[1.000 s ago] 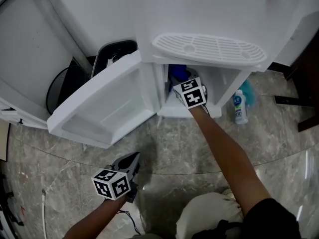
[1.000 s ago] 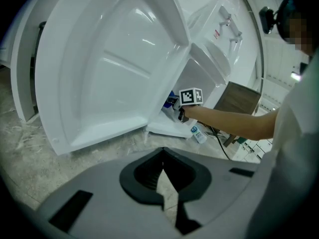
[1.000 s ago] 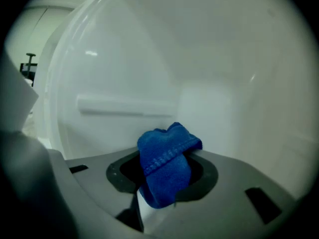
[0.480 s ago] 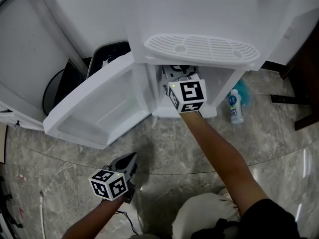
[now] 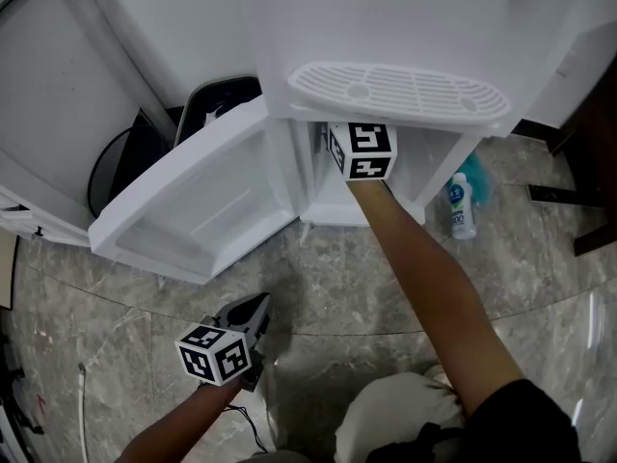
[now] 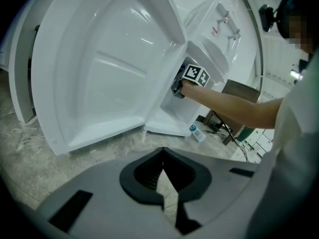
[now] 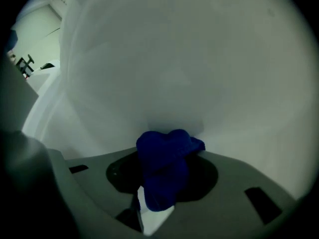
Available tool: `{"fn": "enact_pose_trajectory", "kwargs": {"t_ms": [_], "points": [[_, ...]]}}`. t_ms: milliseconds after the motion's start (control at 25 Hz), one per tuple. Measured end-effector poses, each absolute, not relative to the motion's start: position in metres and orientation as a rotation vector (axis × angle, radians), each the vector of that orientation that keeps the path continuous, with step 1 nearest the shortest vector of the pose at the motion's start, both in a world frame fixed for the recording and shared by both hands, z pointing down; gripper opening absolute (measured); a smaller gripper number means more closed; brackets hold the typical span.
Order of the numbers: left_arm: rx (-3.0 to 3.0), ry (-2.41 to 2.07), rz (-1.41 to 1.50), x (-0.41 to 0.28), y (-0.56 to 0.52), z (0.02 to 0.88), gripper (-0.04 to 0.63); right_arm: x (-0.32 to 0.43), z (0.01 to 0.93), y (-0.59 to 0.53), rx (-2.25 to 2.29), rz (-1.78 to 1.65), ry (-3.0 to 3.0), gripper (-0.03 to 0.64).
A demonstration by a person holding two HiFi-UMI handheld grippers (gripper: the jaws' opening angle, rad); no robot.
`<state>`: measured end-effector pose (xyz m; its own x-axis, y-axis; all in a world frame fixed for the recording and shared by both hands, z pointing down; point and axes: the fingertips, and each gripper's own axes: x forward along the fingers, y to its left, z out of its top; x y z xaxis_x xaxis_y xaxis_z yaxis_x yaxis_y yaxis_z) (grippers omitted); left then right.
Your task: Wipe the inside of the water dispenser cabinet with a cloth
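The white water dispenser (image 5: 386, 27) stands with its lower cabinet door (image 5: 193, 210) swung open to the left. My right gripper (image 7: 162, 190) reaches into the cabinet under the drip tray (image 5: 400, 93). In the head view only its marker cube (image 5: 362, 150) shows. It is shut on a bunched blue cloth (image 7: 167, 153), which presses against the cabinet's white inner wall (image 7: 189, 73). My left gripper (image 5: 251, 314) hovers low over the floor in front of the door, shut and empty; its jaws (image 6: 162, 180) meet in the left gripper view.
A small bottle with a blue label (image 5: 463, 205) stands on the marble floor (image 5: 337, 287) right of the dispenser. A black bin (image 5: 125, 157) sits behind the open door. Dark furniture (image 5: 598, 162) is at the far right.
My right gripper has risen inside the cabinet and tipped upward, and the blue cloth has gone out of the head view under the drip tray. The left gripper has stayed put.
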<state>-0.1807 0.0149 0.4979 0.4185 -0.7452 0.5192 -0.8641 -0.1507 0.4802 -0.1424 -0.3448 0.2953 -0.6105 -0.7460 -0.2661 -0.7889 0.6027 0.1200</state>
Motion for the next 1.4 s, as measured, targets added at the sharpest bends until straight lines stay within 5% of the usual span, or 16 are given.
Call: {"fn": "enact_pose_trajectory", "kwargs": {"t_ms": [960, 1400], "points": [[1.960, -1.381, 0.189, -0.178, 0.007, 0.492, 0.008, -0.128, 0.304, -0.270, -1.093, 0.281, 2.702, 0.127], [2.612, -1.482, 0.385, -0.136, -0.030, 0.384, 0.026, -0.109, 0.310, -0.121, -0.543, -0.226, 2.955, 0.127]]}}
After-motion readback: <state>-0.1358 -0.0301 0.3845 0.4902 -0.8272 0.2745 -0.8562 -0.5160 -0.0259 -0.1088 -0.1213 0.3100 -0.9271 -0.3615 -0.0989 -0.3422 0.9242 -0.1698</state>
